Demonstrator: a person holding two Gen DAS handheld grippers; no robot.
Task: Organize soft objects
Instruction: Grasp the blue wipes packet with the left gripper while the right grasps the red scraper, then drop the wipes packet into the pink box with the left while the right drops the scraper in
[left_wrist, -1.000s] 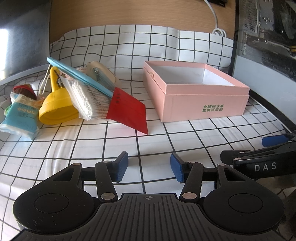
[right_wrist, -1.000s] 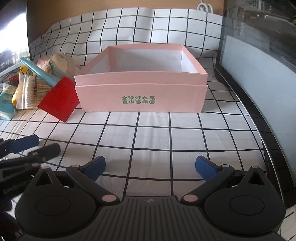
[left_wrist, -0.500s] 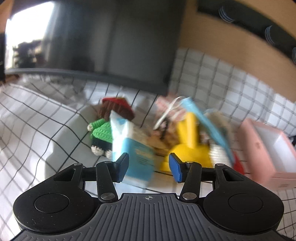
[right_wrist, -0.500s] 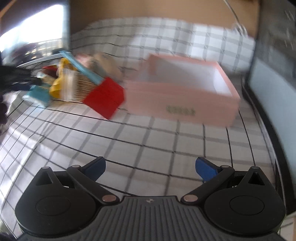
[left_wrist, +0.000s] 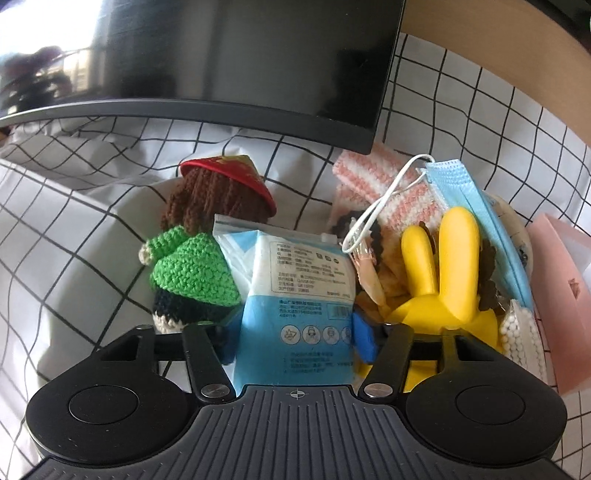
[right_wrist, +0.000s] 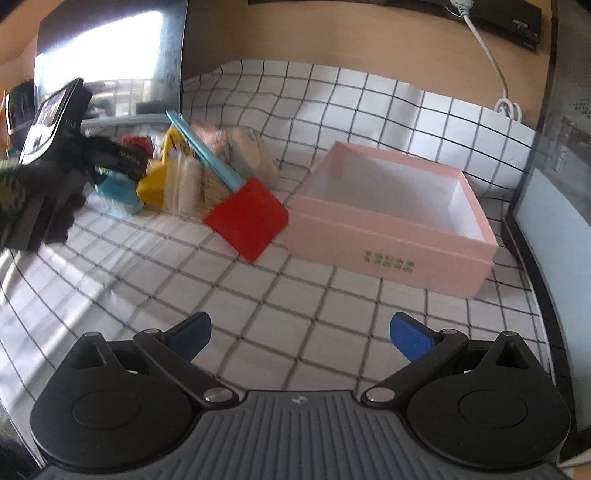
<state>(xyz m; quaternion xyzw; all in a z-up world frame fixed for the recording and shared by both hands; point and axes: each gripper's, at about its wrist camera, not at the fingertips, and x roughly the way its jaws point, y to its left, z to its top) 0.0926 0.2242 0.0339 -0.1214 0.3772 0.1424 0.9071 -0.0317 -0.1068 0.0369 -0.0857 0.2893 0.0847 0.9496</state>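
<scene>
The left hand-held gripper (left_wrist: 295, 341) has its blue pads on either side of the blue-and-white tissue pack (left_wrist: 295, 295), which lies in the pile beside the crocheted doll (left_wrist: 195, 266) and yellow toy (left_wrist: 443, 280); whether they press it, I cannot tell. The right hand-held gripper (right_wrist: 301, 336) hangs wide open over the checked worktop (right_wrist: 295, 295), well apart from the pink box (right_wrist: 388, 236).

Your left gripper (left_wrist: 295, 341) was hemmed by doll (left_wrist: 192, 273) and yellow toy (left_wrist: 439, 291); bare cloth (right_wrist: 295, 295) lay ahead of your right.
</scene>
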